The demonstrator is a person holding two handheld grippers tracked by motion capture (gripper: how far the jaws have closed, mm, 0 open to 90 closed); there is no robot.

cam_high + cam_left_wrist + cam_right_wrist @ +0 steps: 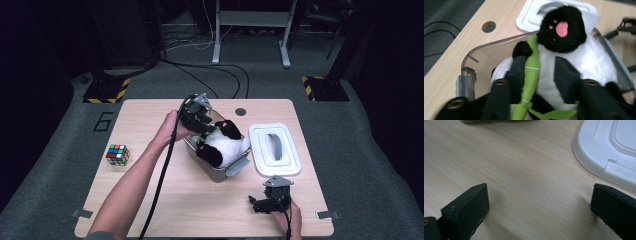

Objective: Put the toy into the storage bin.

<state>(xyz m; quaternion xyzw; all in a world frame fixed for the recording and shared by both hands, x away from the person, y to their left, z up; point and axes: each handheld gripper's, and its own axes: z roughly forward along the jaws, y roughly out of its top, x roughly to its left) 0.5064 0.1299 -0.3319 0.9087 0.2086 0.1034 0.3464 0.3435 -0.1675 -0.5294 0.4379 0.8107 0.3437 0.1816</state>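
A: While the high view shows the left gripper (202,121) pressing the panda toy (220,145) into the clear box (220,172), is it gripping?
B: Its own view has both jaws closed on the white belly (546,72), beside the green stalk (532,65)
A: And the right gripper (539,207)?
B: Wide open, empty, resting by the white lid (609,150). I'd worry the overstuffed toy springs back out, so the lid won't seat

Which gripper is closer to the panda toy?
Left. The left gripper has its jaws on either side of the panda toy, which sits in the clear box. The right gripper sits open near the table's front edge, apart from the toy.
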